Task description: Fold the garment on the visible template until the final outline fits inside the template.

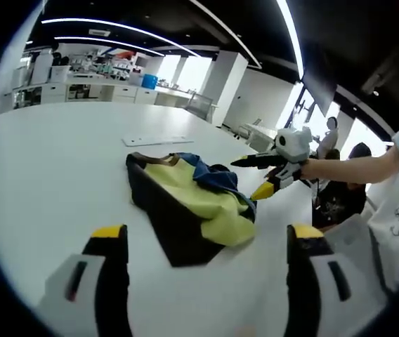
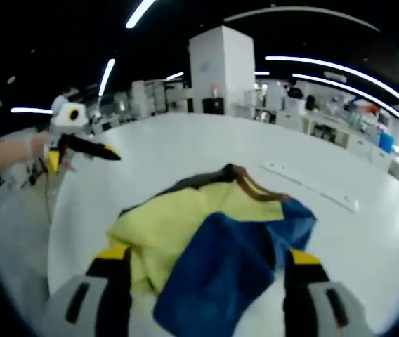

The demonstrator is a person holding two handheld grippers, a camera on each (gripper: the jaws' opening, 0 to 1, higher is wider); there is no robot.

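A crumpled garment (image 1: 185, 200) with black, yellow and blue parts lies bunched on the white table (image 1: 52, 175). My left gripper (image 1: 206, 235) stands open above the table's near side, short of the garment. My right gripper (image 1: 256, 175), held by a hand, comes in from the right with its jaws apart at the garment's blue edge. In the right gripper view the right gripper (image 2: 206, 256) is open, and the garment's (image 2: 206, 239) blue and yellow folds lie between and beneath its jaws. The left gripper (image 2: 80, 151) hovers open at the far left, beyond the table's edge.
A flat white strip (image 1: 156, 139) lies on the table beyond the garment, also the strip (image 2: 312, 186) at the right. People (image 1: 336, 200) are past the table's right edge. Counters and shelves (image 1: 87, 81) line the back of the room.
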